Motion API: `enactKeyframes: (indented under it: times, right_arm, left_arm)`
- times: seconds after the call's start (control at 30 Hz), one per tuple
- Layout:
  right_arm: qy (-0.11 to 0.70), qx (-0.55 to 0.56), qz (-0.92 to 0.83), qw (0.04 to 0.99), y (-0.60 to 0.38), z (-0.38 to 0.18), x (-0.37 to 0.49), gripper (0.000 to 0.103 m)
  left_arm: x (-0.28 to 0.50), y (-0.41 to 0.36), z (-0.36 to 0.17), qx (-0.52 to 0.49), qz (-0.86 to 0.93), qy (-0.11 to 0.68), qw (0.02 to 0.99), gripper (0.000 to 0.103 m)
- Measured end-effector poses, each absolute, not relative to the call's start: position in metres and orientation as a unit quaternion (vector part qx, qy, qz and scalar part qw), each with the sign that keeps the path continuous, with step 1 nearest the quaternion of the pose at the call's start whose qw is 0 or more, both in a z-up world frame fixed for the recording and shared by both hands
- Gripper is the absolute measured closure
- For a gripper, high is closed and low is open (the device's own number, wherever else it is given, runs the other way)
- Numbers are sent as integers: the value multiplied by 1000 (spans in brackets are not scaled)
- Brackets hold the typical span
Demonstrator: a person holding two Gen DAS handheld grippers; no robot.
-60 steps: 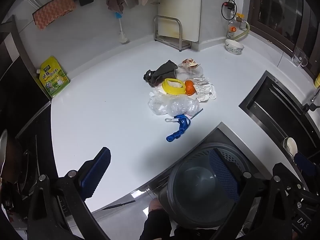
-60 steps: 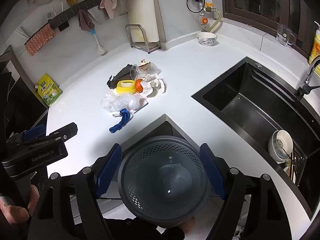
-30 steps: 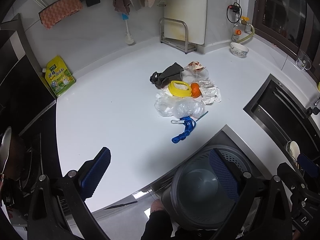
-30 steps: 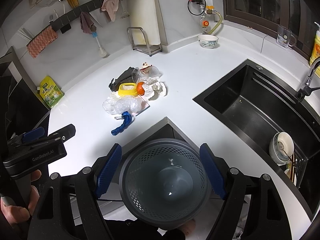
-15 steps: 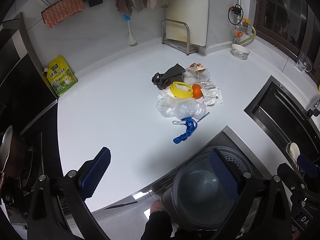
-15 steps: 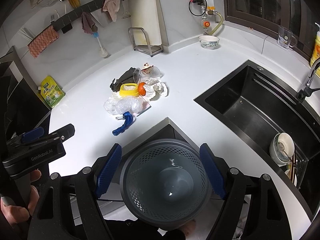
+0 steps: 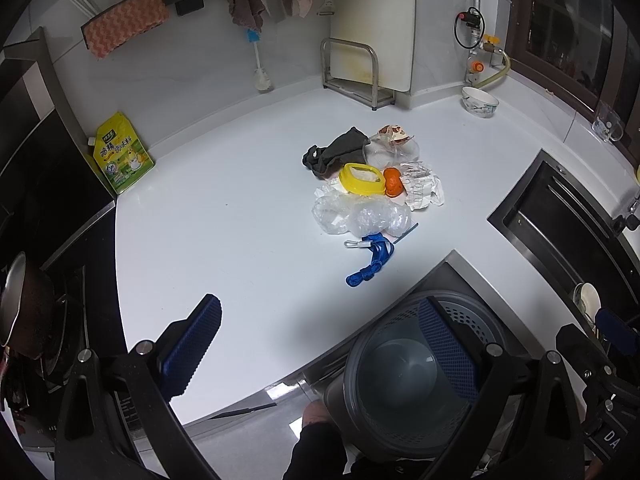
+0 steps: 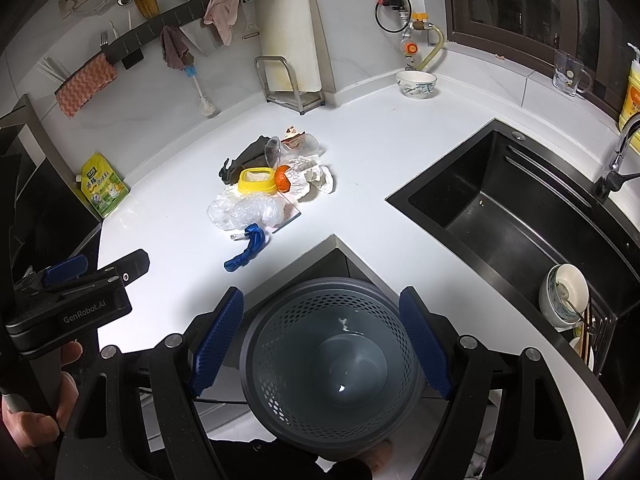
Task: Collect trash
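Trash pile (image 8: 272, 188) mid-counter (image 8: 380, 152); bin (image 8: 332, 364) below edge; sink (image 8: 512, 208) right.

This is a home kitchen. A white corner surface (image 8: 400, 152) carries a black sink (image 8: 516, 216) with a tap (image 8: 620, 152) at its right edge, while cloths (image 8: 220, 16) and a bottle brush (image 8: 200, 88) hang along the tiled back wall. A pan (image 7: 20, 304) sits on a cooktop at the left edge, and stacked bowls (image 8: 564, 292) rest in the sink.

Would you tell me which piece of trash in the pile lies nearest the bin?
The blue strap. It lies at the pile's near edge, closest to the bin; the plastic bag, yellow lid and the rest sit farther back.
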State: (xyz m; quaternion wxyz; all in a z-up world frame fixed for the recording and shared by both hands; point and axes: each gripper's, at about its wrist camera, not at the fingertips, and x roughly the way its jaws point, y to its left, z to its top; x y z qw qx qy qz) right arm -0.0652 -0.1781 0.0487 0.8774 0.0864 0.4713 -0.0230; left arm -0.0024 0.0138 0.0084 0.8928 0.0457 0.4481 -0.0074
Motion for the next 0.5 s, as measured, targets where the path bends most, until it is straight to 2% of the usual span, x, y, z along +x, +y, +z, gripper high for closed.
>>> enactKeyframes:
  times: [0.5]
  right_arm:
    - [471,87,-21,878,-177,48,-66,27]
  left_arm:
    - [-4,14,8,47,-7,448,893,6]
